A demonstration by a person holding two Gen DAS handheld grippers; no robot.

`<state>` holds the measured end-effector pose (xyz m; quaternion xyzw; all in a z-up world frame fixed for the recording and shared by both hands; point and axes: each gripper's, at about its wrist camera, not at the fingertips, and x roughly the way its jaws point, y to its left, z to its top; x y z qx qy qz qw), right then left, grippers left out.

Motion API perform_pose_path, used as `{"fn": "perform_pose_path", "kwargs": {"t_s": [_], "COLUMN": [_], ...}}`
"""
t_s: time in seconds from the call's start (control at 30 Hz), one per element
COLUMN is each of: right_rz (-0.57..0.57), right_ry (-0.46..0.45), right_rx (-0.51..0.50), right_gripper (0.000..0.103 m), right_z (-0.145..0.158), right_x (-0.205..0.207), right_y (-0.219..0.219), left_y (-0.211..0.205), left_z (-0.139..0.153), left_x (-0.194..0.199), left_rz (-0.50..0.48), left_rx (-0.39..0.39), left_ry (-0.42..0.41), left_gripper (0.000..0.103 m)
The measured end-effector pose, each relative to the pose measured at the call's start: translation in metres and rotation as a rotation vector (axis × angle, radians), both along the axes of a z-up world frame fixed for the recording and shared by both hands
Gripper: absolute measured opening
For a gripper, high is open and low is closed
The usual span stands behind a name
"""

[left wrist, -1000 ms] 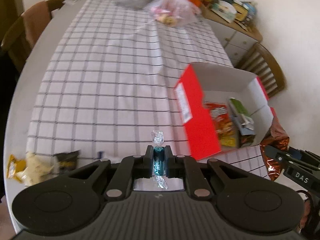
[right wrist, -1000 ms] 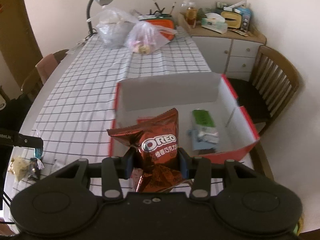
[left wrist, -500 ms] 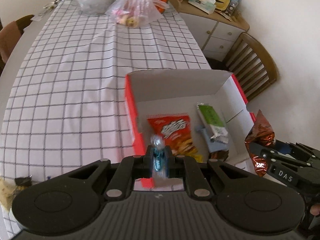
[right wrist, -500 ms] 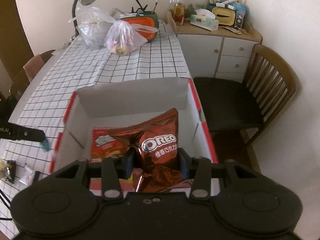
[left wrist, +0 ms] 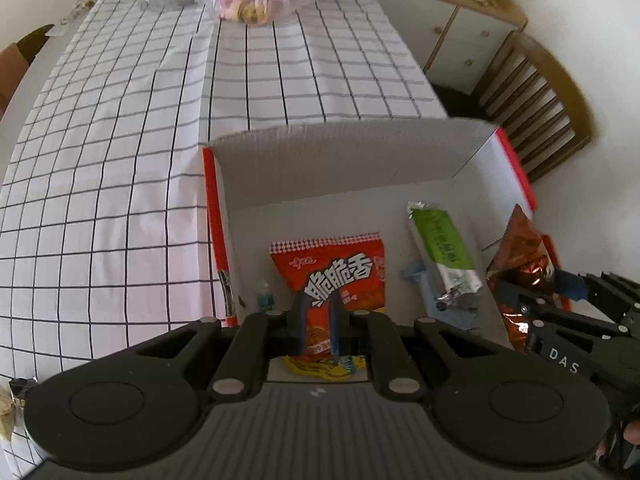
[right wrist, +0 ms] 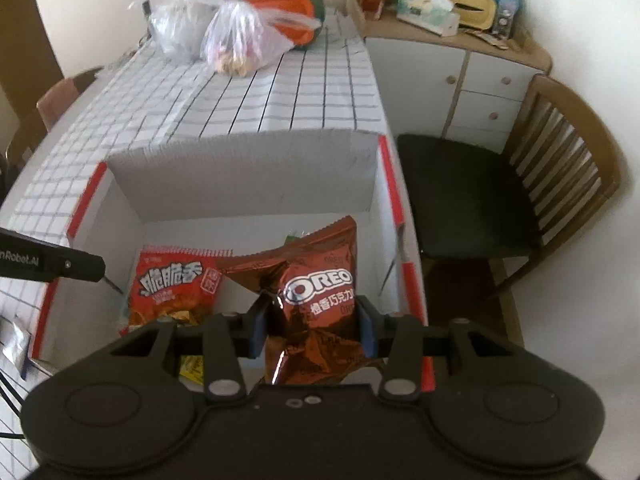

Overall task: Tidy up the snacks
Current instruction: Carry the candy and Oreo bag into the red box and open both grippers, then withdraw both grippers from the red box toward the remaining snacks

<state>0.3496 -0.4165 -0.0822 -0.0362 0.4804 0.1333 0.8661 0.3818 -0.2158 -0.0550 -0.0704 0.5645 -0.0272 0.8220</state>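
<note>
A red cardboard box (left wrist: 212, 208) with white inner walls stands open on the checked tablecloth. In it lie a red snack packet (left wrist: 340, 268), a green packet (left wrist: 440, 240) and a small teal candy (left wrist: 264, 296) by the left wall. My left gripper (left wrist: 318, 320) hangs over the box's near left part, jaws nearly together, with only the red packet showing through the slit. My right gripper (right wrist: 312, 320) is shut on a brown Oreo bag (right wrist: 316, 280) and holds it over the box's right half, above the red packet (right wrist: 172, 284).
Two plastic bags (right wrist: 236, 40) and an orange container sit at the table's far end. A wooden chair (right wrist: 540, 184) and a white cabinet (right wrist: 480, 76) stand to the right of the table. Loose snacks (left wrist: 12, 396) lie at the near left edge.
Both grippers moved right, from the tablecloth to over the box. The teal candy has left the left jaws and now sits in the box. The Oreo bag stays gripped.
</note>
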Motion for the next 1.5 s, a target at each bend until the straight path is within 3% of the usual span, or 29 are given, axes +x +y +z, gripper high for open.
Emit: {"fn": "perform_pose_path", "kwargs": {"t_s": [0.27, 0.7, 0.87, 1.1, 1.27, 1.5], "right_rz": [0.048, 0.063, 0.071, 0.074, 0.072, 0.087], "right_ry": [0.027, 0.0, -0.027, -0.061, -0.073, -0.09], "right_rx": [-0.013, 0.038, 0.067, 0.093, 0.11, 0.146], "right_gripper": [0.043, 0.049, 0.055, 0.069, 0.079, 0.082], "right_z": [-0.015, 0.001, 0.016, 0.033, 0.043, 0.054], "right_x": [0.007, -0.007, -0.018, -0.034, -0.043, -0.06], "right_y": [0.008, -0.005, -0.006, -0.004, 0.001, 0.016], "left_y": [-0.01, -0.007, -0.009, -0.006, 0.006, 0.028], "left_z": [-0.029, -0.032, -0.023, -0.005, 0.008, 0.025], "left_x": [-0.001, -0.012, -0.02, -0.035, -0.049, -0.069], "left_rz": [-0.008, 0.019, 0.008, -0.01, 0.001, 0.006], "left_rx": [0.024, 0.008, 0.002, -0.008, -0.01, -0.031], "left_ry": [0.045, 0.043, 0.02, -0.019, -0.069, -0.115], "left_gripper": [0.011, 0.013, 0.025, 0.029, 0.057, 0.059]}}
